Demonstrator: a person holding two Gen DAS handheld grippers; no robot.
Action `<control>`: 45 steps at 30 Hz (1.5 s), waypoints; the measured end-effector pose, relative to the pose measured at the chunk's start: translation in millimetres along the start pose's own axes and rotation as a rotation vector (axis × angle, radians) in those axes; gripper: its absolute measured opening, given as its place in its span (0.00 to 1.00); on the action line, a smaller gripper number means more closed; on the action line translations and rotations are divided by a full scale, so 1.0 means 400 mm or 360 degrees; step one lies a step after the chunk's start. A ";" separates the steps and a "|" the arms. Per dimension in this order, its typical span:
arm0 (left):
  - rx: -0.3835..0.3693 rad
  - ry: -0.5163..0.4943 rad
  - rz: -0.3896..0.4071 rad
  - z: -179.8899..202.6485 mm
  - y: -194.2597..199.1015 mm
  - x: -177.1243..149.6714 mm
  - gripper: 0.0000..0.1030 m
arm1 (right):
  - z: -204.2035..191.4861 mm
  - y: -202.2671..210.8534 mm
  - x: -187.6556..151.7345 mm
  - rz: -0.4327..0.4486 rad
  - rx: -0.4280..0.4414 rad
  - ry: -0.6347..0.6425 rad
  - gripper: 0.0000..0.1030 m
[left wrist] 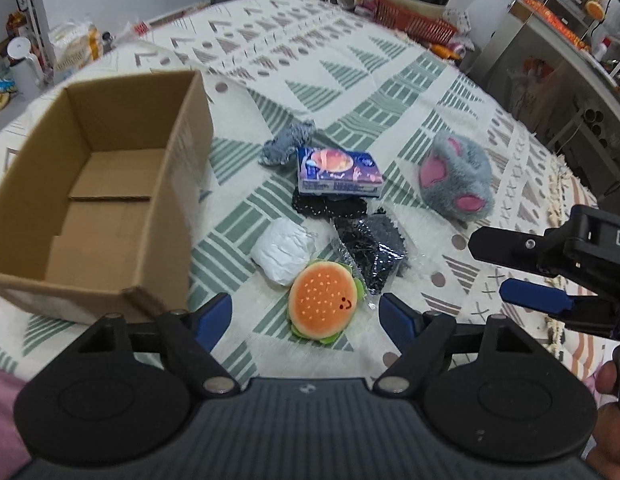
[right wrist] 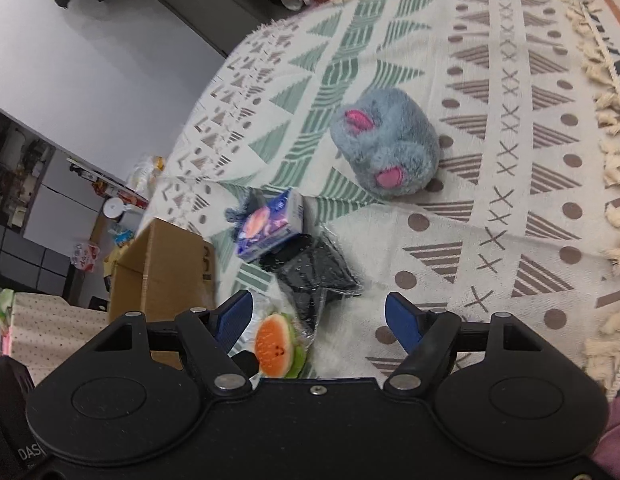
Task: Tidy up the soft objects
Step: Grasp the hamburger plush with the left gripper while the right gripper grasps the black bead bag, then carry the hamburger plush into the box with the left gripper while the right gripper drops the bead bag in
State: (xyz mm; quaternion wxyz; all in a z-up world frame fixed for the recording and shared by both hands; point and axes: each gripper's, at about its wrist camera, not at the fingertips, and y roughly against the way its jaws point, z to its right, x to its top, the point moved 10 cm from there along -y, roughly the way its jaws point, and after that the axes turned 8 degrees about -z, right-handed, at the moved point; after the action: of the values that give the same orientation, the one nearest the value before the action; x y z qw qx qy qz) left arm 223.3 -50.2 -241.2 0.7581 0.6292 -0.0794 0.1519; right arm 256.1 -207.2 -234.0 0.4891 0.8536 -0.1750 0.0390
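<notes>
On the patterned cloth (left wrist: 350, 76) lie a burger plush (left wrist: 324, 304), a white soft pack (left wrist: 283, 254), a black item in a clear bag (left wrist: 370, 252), black fabric (left wrist: 330, 204), a tissue pack (left wrist: 338, 172), a blue-grey cloth bundle (left wrist: 287, 144) and a grey plush with pink pads (left wrist: 456, 176). An empty cardboard box (left wrist: 109, 184) stands open at the left. My left gripper (left wrist: 305, 316) is open, with the burger plush seen between its fingers, untouched. To the right my right gripper (left wrist: 490, 266) is open. In its own view the right gripper (right wrist: 318, 318) hovers near the burger plush (right wrist: 275, 346) and the black bag (right wrist: 314, 276).
A red basket (left wrist: 414, 20) and clutter line the far table edge. A white jug (left wrist: 21, 64) and bags stand beyond the box. The cloth's tasselled fringe (right wrist: 606, 92) marks the right edge. A hand (left wrist: 606, 376) holds the right gripper.
</notes>
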 end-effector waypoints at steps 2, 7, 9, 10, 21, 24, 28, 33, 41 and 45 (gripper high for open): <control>-0.0005 0.0005 -0.0032 -0.002 -0.030 0.005 0.77 | 0.000 -0.025 0.004 -0.0019 0.0004 0.0005 0.70; -0.0028 0.0008 -0.0105 -0.001 -0.097 0.009 0.75 | -0.004 -0.080 0.015 -0.0071 0.0039 -0.0008 0.70; -0.0027 -0.0003 -0.0132 0.001 -0.120 0.008 0.74 | -0.005 -0.099 0.019 -0.0094 0.0064 -0.0035 0.70; -0.0026 -0.0004 -0.0145 0.001 -0.129 0.007 0.74 | -0.004 -0.107 0.020 -0.0100 0.0070 -0.0047 0.70; -0.0104 -0.0046 -0.0137 0.020 -0.167 0.003 0.44 | 0.019 -0.178 0.031 -0.0146 0.0051 -0.0168 0.56; -0.0106 -0.0032 -0.0104 0.026 -0.156 0.002 0.42 | 0.023 -0.186 0.030 -0.0156 0.0097 -0.0226 0.27; -0.0152 -0.0075 -0.0059 0.050 -0.115 -0.002 0.40 | 0.029 -0.157 0.032 -0.0082 0.0096 -0.0219 0.20; -0.0156 -0.0081 0.0015 0.054 -0.061 0.002 0.40 | 0.025 -0.099 0.024 0.0003 0.0091 -0.0191 0.18; -0.0155 -0.0080 0.0164 0.033 0.061 0.024 0.40 | -0.046 0.010 0.014 0.0165 0.0103 -0.0055 0.18; -0.0143 -0.0064 0.0210 0.008 0.114 0.036 0.40 | -0.082 0.049 0.009 0.0231 0.0105 0.0011 0.18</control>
State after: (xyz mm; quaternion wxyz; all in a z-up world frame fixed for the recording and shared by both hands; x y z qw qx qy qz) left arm 221.9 -44.0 -193.6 0.7722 0.5908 -0.1428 0.1851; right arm 256.4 -189.4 -200.2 0.4573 0.8541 -0.2333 0.0829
